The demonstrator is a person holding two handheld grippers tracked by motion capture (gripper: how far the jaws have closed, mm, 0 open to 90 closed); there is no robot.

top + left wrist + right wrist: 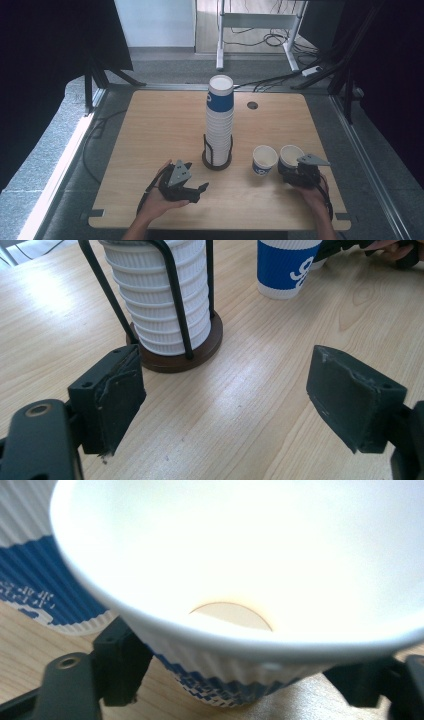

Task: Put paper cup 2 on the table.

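On the wooden table (165,120), the right gripper (295,172) stood near the right front edge, its jaws spread either side of a paper cup (291,156) without pressing it; a second cup (264,160) stood just beside it. The left gripper (192,190) rested open and empty on bare wood in front of the cup stack (220,120) in its wire holder (217,157). Grey floor surrounded the table.

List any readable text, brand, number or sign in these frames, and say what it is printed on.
No text can be read for certain.
Blue band of the left cup: large white marks, cut off, perhaps "9"; unclear.
Same cup in the right gripper view: small white characters, too blurred to read.
Top cup of the stack: white mark on blue, too small.
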